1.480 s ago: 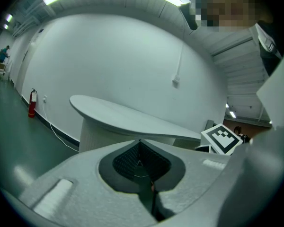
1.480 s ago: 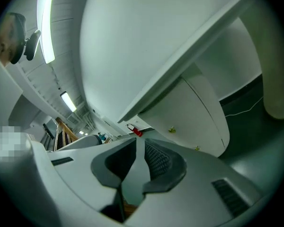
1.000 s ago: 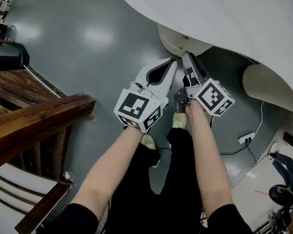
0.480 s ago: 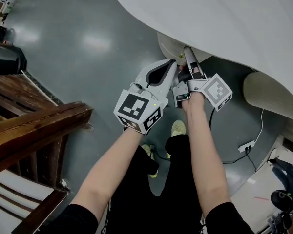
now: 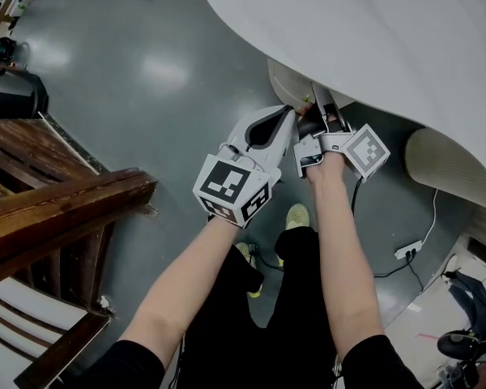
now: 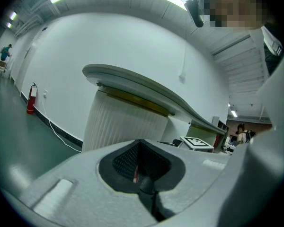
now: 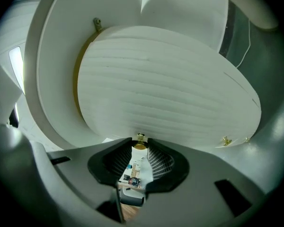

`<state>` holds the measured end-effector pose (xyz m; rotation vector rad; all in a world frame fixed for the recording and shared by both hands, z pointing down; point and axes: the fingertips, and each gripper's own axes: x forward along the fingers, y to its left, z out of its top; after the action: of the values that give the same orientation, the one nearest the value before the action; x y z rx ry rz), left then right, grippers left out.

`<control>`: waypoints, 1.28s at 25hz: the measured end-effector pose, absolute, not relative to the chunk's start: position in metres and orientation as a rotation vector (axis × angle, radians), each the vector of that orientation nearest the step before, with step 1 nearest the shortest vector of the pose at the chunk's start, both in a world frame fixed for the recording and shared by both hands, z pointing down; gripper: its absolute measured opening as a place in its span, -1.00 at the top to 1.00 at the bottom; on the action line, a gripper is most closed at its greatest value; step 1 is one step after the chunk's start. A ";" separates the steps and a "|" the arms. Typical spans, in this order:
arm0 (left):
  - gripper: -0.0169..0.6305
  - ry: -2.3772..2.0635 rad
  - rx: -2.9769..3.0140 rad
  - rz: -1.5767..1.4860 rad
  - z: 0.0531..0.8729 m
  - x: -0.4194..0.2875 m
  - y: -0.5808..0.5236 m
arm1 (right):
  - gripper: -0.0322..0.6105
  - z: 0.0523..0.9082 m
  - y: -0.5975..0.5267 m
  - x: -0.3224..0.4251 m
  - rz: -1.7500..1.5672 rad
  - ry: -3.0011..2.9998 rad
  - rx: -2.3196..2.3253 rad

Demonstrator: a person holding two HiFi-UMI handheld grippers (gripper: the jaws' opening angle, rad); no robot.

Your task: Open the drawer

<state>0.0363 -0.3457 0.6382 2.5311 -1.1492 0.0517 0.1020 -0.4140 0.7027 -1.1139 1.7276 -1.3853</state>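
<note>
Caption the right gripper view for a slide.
Right gripper closing its fingers around the brass knob on a ribbed drawer.

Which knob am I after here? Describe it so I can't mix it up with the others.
Under the big white curved tabletop sits a ribbed white drawer front. At its edge nearest the right gripper is a small brass knob, right between the closing jaws' tips. Unlike the two brass knobs off to the side, it is the only one at the jaws.

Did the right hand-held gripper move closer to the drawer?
Yes. The right hand-held gripper moved forward to the drawer; its closing jaws now have the knob between their tips.
</note>
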 end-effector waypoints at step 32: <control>0.92 -1.121 2.391 0.151 0.621 0.009 -0.239 | 0.55 0.710 -0.281 0.050 -1.527 1.812 -1.168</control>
<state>0.0091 -0.2388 0.6207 2.3910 -1.1211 0.1511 0.0496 -0.2814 0.7097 -1.1683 1.8116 -1.5274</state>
